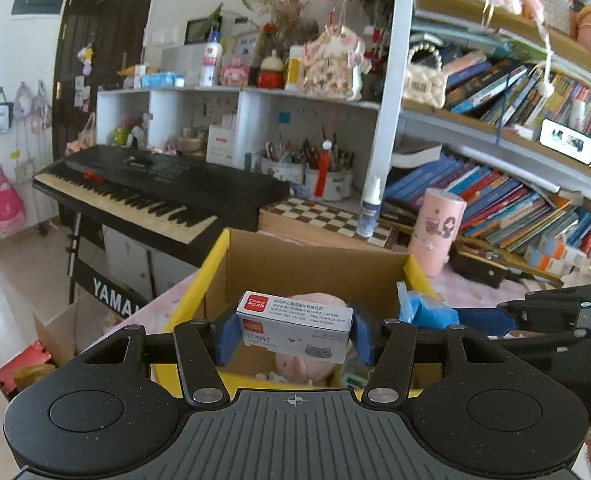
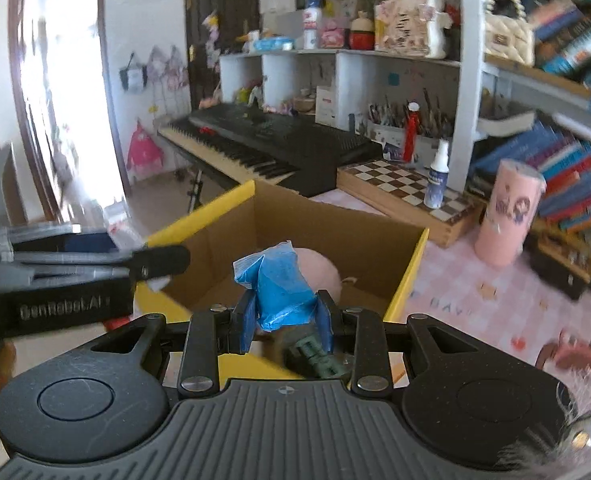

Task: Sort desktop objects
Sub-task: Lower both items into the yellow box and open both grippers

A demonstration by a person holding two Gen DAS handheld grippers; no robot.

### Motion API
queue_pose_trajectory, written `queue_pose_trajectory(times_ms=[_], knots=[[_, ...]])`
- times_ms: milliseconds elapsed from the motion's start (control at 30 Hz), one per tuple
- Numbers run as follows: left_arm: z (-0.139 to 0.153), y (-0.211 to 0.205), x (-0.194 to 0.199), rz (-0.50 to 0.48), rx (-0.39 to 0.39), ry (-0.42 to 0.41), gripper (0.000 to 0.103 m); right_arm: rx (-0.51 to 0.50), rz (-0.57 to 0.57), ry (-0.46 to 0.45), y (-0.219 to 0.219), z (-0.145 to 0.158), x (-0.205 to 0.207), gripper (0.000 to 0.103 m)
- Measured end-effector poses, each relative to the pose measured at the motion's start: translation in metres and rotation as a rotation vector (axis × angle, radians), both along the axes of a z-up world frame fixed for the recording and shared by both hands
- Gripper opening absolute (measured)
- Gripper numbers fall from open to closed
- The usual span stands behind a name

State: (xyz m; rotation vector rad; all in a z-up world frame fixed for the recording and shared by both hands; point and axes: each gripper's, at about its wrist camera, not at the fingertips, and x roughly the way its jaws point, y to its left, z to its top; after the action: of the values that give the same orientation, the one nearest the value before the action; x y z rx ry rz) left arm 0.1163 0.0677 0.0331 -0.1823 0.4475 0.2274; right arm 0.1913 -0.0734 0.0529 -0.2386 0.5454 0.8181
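Two grippers, both loaded, both over the open cardboard box (image 1: 315, 272). Left gripper (image 1: 295, 338) has its blue pads clamped on the short ends of a small grey-white staple box (image 1: 295, 330) with a red logo patch; jaws only partly closed because the box fills the gap, held level, above the near yellow rim (image 1: 255, 380). Right gripper (image 2: 281, 320) is nearly closed, pads pinching a crumpled blue plastic packet (image 2: 275, 284) that sticks up above the fingertips; a dark green object (image 2: 315, 356) shows below the packet near the right pad, blurred, cannot tell what it is or whether it is held. Each gripper shows in the other's view: right one enters at the right edge of the left view (image 1: 475, 320), left one at the left edge of the right view (image 2: 163, 260), side by side, near but apart. Box has yellow top edges, brown inner walls, a pink plush toy (image 1: 295, 364) lying inside; brown floor shows bare beside the plush in the right view. Box sits at the desk's left edge, floor dropping away beyond it toward a black keyboard (image 1: 155, 188). Behind the box: chessboard (image 1: 327, 216) with a white spray bottle (image 1: 369, 208) on it. Pink cylinder (image 1: 435, 232) right of the box, just off its far right corner. Pink patterned desk surface (image 2: 475, 300) right of the box is open.
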Motion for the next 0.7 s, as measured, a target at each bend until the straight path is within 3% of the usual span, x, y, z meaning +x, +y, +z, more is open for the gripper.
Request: queue_pose_trajectory(times_ms=[300, 400, 567, 700], knots=[[-0.033, 0.0, 0.055, -0.024, -0.03, 0.139, 0.055, -0.26, 0.207, -0.104, 0.034, -0.03, 0.039, 0.029], [-0.042, 0.002, 0.063, -0.013, -0.052, 0.174, 0.055, -0.312, 0.252, -0.067, 0.042, -0.039, 0.052, 0.029], [-0.049, 0.007, 0.072, 0.004, -0.074, 0.209, 0.055, -0.313, 0.329, 0.027, 0.045, -0.041, 0.065, 0.029], [-0.052, 0.006, 0.078, 0.003, -0.066, 0.239, 0.055, -0.286, 0.33, 0.163, 0.043, -0.045, 0.078, 0.029]])
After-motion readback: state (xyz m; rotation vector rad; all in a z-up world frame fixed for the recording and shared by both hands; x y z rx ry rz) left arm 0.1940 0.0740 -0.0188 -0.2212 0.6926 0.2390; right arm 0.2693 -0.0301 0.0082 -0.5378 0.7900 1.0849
